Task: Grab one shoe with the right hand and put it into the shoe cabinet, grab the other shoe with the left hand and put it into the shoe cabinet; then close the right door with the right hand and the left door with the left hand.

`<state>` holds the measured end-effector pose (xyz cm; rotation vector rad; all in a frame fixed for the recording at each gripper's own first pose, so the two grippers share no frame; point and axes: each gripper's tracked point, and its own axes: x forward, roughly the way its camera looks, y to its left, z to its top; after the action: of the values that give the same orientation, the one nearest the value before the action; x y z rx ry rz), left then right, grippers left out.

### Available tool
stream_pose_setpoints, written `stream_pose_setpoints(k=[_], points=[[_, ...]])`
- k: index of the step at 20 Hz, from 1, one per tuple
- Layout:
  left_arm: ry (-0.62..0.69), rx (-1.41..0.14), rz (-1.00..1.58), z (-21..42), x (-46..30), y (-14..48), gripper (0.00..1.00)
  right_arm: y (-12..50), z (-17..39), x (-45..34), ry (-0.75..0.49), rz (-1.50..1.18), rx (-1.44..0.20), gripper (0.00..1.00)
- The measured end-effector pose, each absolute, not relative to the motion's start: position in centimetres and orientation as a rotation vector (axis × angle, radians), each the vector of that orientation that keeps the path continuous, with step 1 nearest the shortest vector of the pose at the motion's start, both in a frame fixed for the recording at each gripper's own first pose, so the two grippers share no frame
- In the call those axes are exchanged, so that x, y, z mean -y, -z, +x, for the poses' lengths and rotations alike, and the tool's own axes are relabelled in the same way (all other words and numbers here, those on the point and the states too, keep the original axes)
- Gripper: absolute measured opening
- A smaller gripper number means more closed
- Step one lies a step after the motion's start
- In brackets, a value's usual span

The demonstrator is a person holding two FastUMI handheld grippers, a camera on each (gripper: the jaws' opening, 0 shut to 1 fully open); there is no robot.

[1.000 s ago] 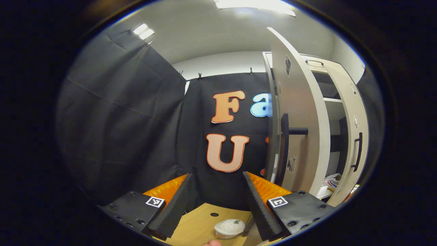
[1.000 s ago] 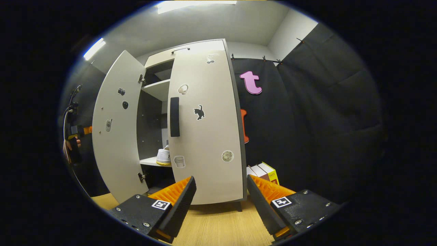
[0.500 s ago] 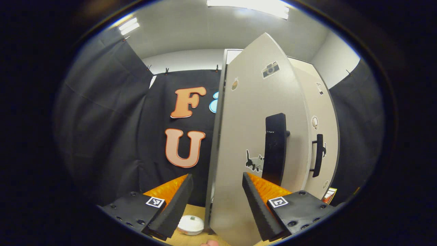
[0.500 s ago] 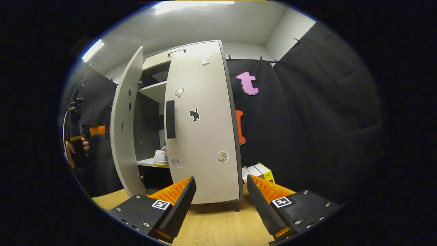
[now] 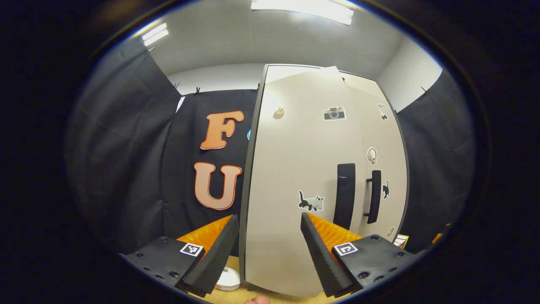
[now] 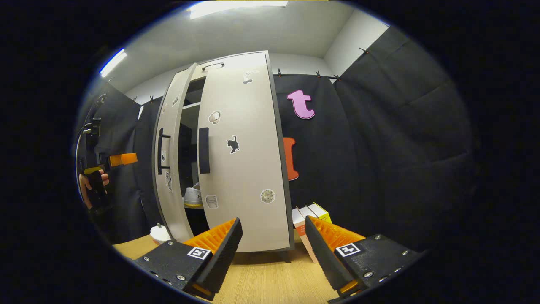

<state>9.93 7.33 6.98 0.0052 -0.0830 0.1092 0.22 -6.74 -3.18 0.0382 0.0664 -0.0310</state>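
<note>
The pale shoe cabinet [image 6: 257, 59] stands on the wooden floor. Its right door [image 6: 244, 169] lies shut. The left door [image 6: 168, 177] hangs a little ajar, and through the narrow gap a white shoe [image 6: 193, 196] rests on a shelf. In the left gripper view the left door [image 5: 291, 177] faces me closely, its dark handle [image 5: 345, 196] beside the right door's handle [image 5: 373, 196]. My left gripper [image 5: 269, 218] is open with nothing in it, just in front of that door; it appears far left in the right gripper view [image 6: 121, 159], held by a hand. My right gripper [image 6: 273, 223] is open, back from the cabinet.
Several books [image 6: 311, 214] stand against the black cloth to the right of the cabinet. A small white round object [image 6: 159, 233] lies on the floor by the left door's foot, also visible as the white object [image 5: 228, 279] below my left fingers.
The left door has swung from wide open to almost shut, hiding most of the shelves. The left gripper followed it round. The right gripper barely moved.
</note>
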Motion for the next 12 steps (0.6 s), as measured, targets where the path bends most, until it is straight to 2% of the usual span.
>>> stream_pose_setpoints(k=[3, 4, 6, 7, 8, 11, 12], points=[[-0.087, 0.063, 0.003, 7.7, -5.6, -5.9, 0.96, 3.0, 0.7, 5.9, 0.008, 0.035, -0.067, 0.92], [-0.083, 0.053, 0.003, 6.9, -5.0, -5.3, 0.94, 2.8, 0.8, 5.7, 0.003, 0.033, -0.065, 0.92], [-0.09, 0.042, 0.002, 5.1, -4.0, -3.9, 0.96, 2.6, 0.9, 5.4, -0.003, 0.025, -0.059, 0.92], [-0.096, 0.043, -0.007, 4.3, -3.5, -3.3, 0.94, 2.6, 0.9, 5.3, -0.004, 0.022, -0.059, 0.92], [-0.099, 0.042, -0.016, 3.6, -3.0, -2.4, 0.96, 2.6, 0.9, 5.1, -0.007, 0.024, -0.059, 0.92], [-0.134, 0.029, 0.01, 1.8, -2.2, -0.3, 0.94, 2.6, 0.8, 4.5, -0.016, 0.032, -0.061, 0.92], [-0.131, 0.03, 0.02, 1.4, -1.6, 0.1, 0.96, 2.5, 0.6, 4.5, -0.018, 0.031, -0.056, 0.92]])
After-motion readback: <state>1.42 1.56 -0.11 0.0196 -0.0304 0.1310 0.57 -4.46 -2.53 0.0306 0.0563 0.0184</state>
